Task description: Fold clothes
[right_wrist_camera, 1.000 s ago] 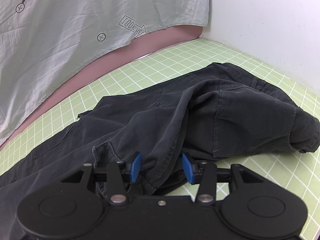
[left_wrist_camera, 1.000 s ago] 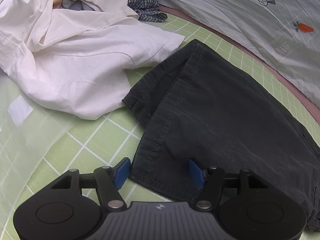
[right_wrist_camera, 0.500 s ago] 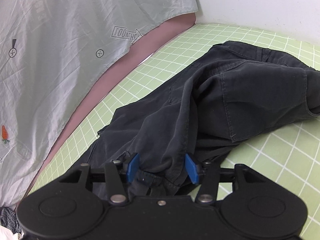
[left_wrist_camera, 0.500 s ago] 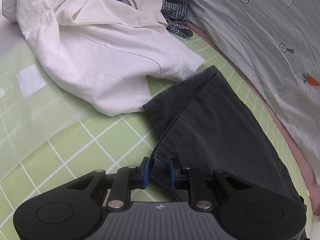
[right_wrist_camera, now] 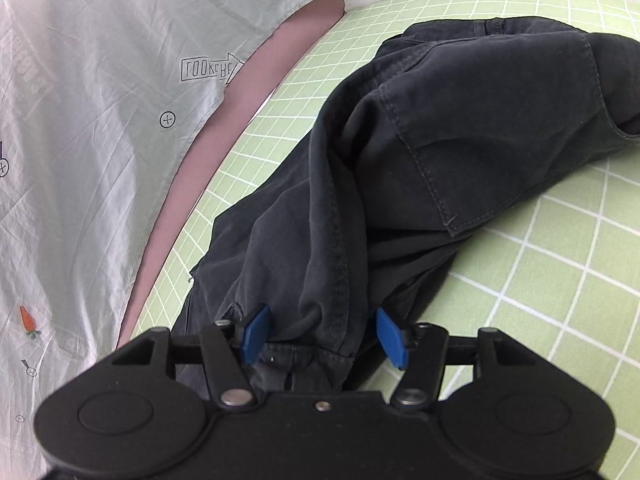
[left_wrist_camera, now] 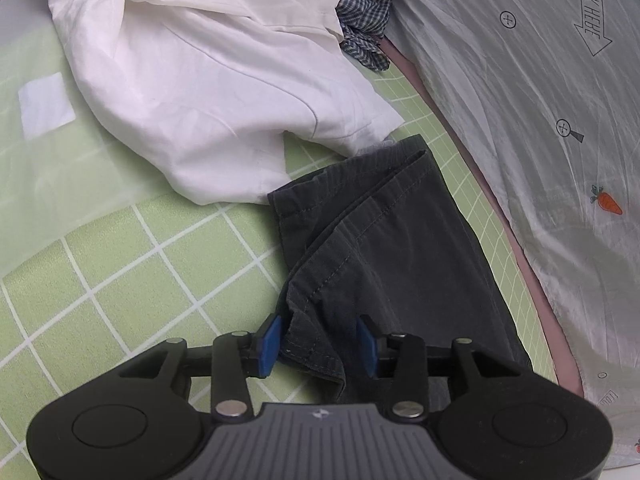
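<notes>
1. Green gridded mat (left_wrist_camera: 120,280) over a pink base, pale printed sheet (left_wrist_camera: 540,140) along the far edge.
2. One pair of dark trousers (left_wrist_camera: 380,248) lies across the mat; one white garment (left_wrist_camera: 208,92) touches its hem, one checked cloth (left_wrist_camera: 364,32) behind.
3. Left gripper (left_wrist_camera: 320,344) and right gripper (right_wrist_camera: 322,338): both spread apart, trouser fabric lying loose between the pads, not pinched.

Trousers (left_wrist_camera: 400,248) on mat (left_wrist_camera: 120,272), shirt pile (left_wrist_camera: 208,92) behind.
</notes>
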Tool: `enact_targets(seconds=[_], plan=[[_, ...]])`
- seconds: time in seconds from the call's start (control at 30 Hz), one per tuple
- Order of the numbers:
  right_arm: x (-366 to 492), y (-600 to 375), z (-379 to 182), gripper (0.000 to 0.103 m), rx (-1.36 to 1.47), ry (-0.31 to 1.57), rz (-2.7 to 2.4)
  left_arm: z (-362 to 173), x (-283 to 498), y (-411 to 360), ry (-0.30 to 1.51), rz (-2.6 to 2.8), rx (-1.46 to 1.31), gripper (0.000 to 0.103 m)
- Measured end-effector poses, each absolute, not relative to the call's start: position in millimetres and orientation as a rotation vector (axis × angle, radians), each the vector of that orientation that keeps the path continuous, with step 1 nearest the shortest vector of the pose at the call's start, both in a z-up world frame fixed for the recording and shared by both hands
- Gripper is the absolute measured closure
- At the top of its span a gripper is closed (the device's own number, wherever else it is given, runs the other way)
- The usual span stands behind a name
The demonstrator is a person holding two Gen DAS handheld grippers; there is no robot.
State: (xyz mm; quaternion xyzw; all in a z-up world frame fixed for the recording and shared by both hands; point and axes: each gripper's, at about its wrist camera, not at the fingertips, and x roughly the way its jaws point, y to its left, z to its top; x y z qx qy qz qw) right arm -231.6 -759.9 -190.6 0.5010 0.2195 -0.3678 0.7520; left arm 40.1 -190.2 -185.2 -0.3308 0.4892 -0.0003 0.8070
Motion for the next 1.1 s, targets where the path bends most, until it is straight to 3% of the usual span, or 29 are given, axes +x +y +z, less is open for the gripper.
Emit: enact_targets(seconds=[0.8,0.9,0.93,0.97,1.03,1.1], plan=[[-239,-757,-188,0.041,1.154,0.47,-0.799,-200,35,-188,1.105,-0.011,-0.934,0.054],[-238,-760,-188,0.041,1.164,0.464,-0.795,-197,41,-192,1.09,-0.012,-0.9,0.057],[-238,-760,-187,0.041,1.168,0.459,-0.793,-196,43,-193,1.085,-0.012,-0.882,0.064],[-238,-760,-185,0.044,1.163,0.445,-0.795,-194,45,-195,1.086,-0.01,-0.855,0.091],[-239,-759,-181,0.057,1.151,0.42,-0.799,-192,49,-196,1.094,-0.008,-0.805,0.095],[-238,-759,-178,0.08,1.135,0.42,-0.794,-187,49,-193,1.084,-0.01,-0.805,0.097]])
